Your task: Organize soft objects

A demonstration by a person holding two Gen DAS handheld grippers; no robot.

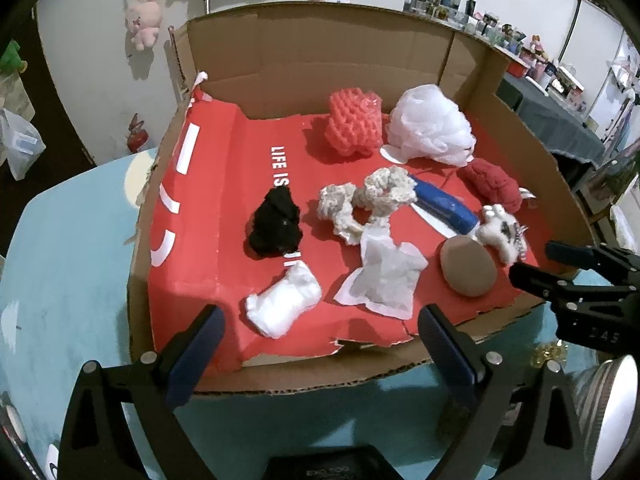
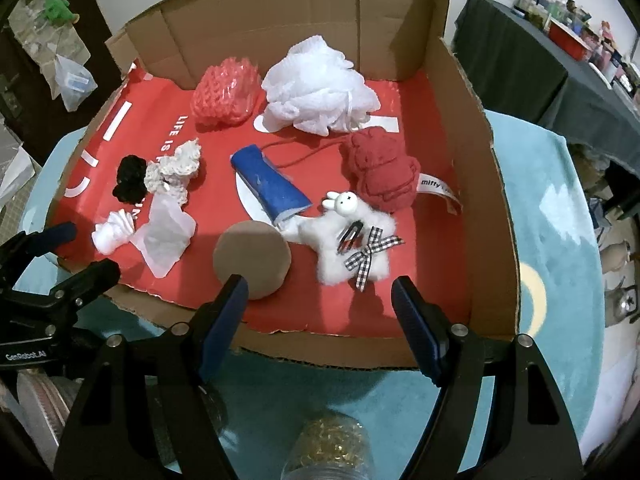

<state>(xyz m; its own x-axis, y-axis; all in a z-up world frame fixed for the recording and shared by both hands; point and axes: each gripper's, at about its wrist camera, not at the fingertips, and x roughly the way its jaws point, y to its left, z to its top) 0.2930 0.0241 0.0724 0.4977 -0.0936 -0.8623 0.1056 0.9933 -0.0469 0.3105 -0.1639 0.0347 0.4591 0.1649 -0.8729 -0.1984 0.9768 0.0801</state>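
Above the cardboard tray's [image 2: 492,184] near edge, both tongs, left [image 1: 320,332] and right [image 2: 320,300], agape, empty.

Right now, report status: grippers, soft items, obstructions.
Left gripper open, empty. Right gripper open, empty, near brown sponge. Soft items loose in cardboard box. Nothing blocking.

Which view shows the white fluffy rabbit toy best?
Right wrist view: the white fluffy rabbit toy lies near and whole, face, clip and checked bow clear. The left wrist view shows it small, near the right edge.
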